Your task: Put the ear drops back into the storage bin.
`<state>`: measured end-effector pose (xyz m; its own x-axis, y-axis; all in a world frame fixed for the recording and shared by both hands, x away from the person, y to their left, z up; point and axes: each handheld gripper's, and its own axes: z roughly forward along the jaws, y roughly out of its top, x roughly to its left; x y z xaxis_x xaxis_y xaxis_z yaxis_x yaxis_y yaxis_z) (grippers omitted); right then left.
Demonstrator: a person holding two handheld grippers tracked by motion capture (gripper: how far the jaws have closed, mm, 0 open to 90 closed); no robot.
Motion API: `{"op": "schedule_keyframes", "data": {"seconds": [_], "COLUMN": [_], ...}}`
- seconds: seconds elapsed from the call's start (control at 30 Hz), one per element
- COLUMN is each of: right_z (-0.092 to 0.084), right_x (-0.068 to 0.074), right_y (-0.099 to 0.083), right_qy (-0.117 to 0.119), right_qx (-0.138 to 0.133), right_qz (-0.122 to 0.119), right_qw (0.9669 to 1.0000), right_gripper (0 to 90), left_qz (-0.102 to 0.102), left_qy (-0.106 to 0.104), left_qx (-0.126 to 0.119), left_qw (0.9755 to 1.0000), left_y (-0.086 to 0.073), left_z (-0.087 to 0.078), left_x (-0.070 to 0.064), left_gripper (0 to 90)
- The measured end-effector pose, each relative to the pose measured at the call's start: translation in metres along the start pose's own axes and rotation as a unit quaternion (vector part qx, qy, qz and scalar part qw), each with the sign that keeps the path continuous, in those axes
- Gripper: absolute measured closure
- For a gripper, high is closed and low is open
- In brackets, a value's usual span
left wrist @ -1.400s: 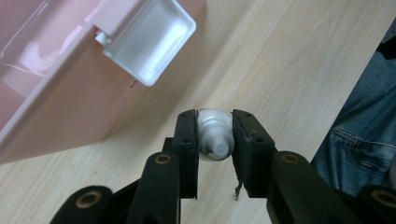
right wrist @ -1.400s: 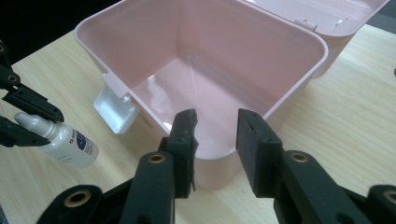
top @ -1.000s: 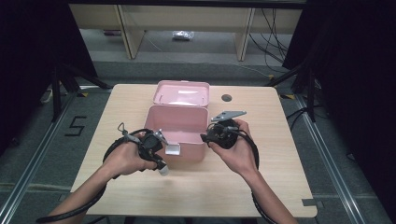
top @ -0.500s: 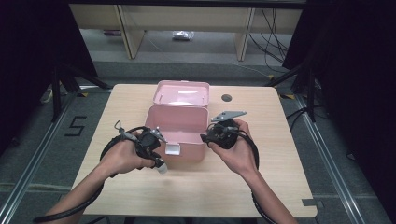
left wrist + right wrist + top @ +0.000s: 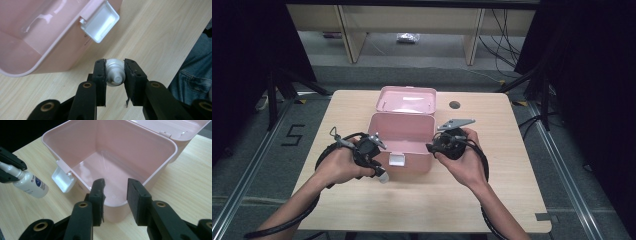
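My left gripper [image 5: 114,75] is clamped on a small white bottle [image 5: 114,72] by its neck, just off the front-left corner of the open pink box [image 5: 402,131], above the surface [image 5: 512,170]. My right gripper [image 5: 115,190] has its jaws apart with nothing held, straddling the box's front-right rim. Probable step: drop the bottle in. Lift clear of the rim and the white latch [image 5: 100,22], bring it over the bare floor of the box, lower, then let go. Steady the box with the right.
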<state>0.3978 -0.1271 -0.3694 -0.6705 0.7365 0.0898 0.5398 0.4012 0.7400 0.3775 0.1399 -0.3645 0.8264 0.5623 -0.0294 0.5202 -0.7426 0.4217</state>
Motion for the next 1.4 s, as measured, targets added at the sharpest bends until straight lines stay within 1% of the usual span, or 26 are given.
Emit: {"op": "schedule_keyframes", "data": {"seconds": [0.1,0.17,0.2,0.23,0.33,0.43,0.47,0.5,0.57,0.67,0.7,0.73,0.77,0.8,0.93,0.97,1.1,1.13,1.17,1.2,1.23,1.27,1.3,1.33,1.37,1.4], "right_z": [0.001,0.001,0.002,0.002,0.001,0.001,0.001,0.001,0.001,0.002,0.004,0.004,0.004,0.004,0.004,0.003,0.004,0.005,0.005,0.004,0.004,0.006,0.006,0.007,0.005,0.005], "right_x": [0.0,0.0,-0.001,-0.001,0.0,0.0,0.0,0.0,0.0,0.0,0.0,0.001,0.001,0.0,0.0,0.001,0.001,-0.001,0.001,0.001,0.003,0.003,0.003,0.004,0.001,0.002], "right_y": [0.0,0.0,0.0,0.0,0.0,0.0,0.0,0.0,0.0,-0.001,-0.002,-0.002,-0.002,-0.002,-0.002,-0.001,-0.002,-0.002,-0.002,-0.002,-0.001,-0.002,-0.002,-0.002,-0.001,-0.001], "right_qy": [0.0,-0.001,-0.002,-0.004,-0.004,-0.003,-0.004,-0.002,-0.001,-0.001,-0.002,-0.002,-0.002,-0.001,-0.002,0.001,0.003,0.002,0.002,0.003,0.003,0.004,0.004,0.001,0.001,0.003], "right_qx": [-0.003,-0.003,-0.011,-0.006,-0.006,-0.005,-0.005,-0.003,0.0,0.001,-0.009,-0.013,-0.013,-0.007,-0.008,-0.001,-0.002,-0.007,-0.003,0.0,0.005,-0.005,-0.005,-0.012,-0.005,-0.002], "right_qz": [-0.006,-0.006,-0.016,-0.013,-0.009,-0.013,-0.012,-0.003,-0.001,-0.001,-0.003,0.001,0.001,0.001,-0.001,-0.003,-0.001,-0.02,-0.007,-0.004,0.006,0.004,0.004,0.006,-0.016,-0.013], "right_qw": [1.0,1.0,0.9998,0.9999,0.9999,0.9999,0.9999,1.0,1.0,1.0,1.0,0.9999,0.9999,1.0,1.0,1.0,1.0,0.9998,1.0,1.0,1.0,1.0,1.0,0.9999,0.9999,0.9999], "right_gripper": [67.4,67.5,67.4,67.4,67.4,67.4,67.4,67.4,67.4,67.2,66.9,66.8,66.8,66.9,66.8,66.8,66.7,66.7,66.7,66.7,66.7,66.7,66.7,66.7,66.7,66.7], "left_qz": [-0.002,0.001,0.004,-0.004,-0.005,-0.006,-0.008,-0.008,-0.009,-0.008,-0.008,-0.009,-0.009,-0.01,-0.012,-0.013,-0.014,-0.014,-0.021,-0.021,-0.017,-0.015,-0.015,-0.015,-0.02,-0.025], "left_qy": [0.002,0.003,0.004,0.004,0.005,0.006,0.009,0.009,0.009,0.012,0.013,0.013,0.013,0.014,0.014,0.012,0.016,0.017,0.018,0.018,0.019,0.019,0.019,0.019,0.022,0.02], "left_qx": [0.0,0.001,0.005,0.0,0.0,0.002,0.002,0.001,-0.002,0.001,0.002,0.0,0.0,-0.003,-0.005,-0.003,-0.007,-0.007,-0.007,-0.007,-0.006,-0.005,-0.005,-0.004,-0.011,-0.012], "left_qw": [1.0,1.0,1.0,1.0,1.0,1.0,0.9999,0.9999,0.9999,0.9999,0.9999,0.9999,0.9999,0.9998,0.9998,0.9998,0.9997,0.9997,0.9996,0.9996,0.9997,0.9997,0.9997,0.9997,0.9995,0.9994], "left_y": [0.0,0.0,0.0,-0.001,-0.002,-0.003,-0.004,-0.004,-0.004,-0.004,-0.005,-0.005,-0.005,-0.005,-0.005,-0.005,-0.006,-0.006,-0.007,-0.007,-0.007,-0.006,-0.006,-0.006,-0.006,-0.006], "left_z": [-0.002,-0.003,-0.004,-0.004,-0.006,-0.007,-0.008,-0.009,-0.01,-0.011,-0.011,-0.011,-0.011,-0.011,-0.012,-0.013,-0.015,-0.016,-0.017,-0.017,-0.019,-0.019,-0.019,-0.02,-0.021,-0.021], "left_x": [0.001,0.002,0.003,0.002,0.004,0.005,0.005,0.005,0.006,0.007,0.007,0.008,0.008,0.008,0.01,0.01,0.012,0.013,0.012,0.012,0.013,0.014,0.014,0.014,0.014,0.014], "left_gripper": [71.6,71.6,71.6,71.6,71.6,71.6,71.6,71.6,71.6,71.6,71.6,71.6,71.6,71.6,71.6,71.6,71.6,71.6,71.6,71.6,71.6,71.6,71.6,71.6,71.7,71.6]}}
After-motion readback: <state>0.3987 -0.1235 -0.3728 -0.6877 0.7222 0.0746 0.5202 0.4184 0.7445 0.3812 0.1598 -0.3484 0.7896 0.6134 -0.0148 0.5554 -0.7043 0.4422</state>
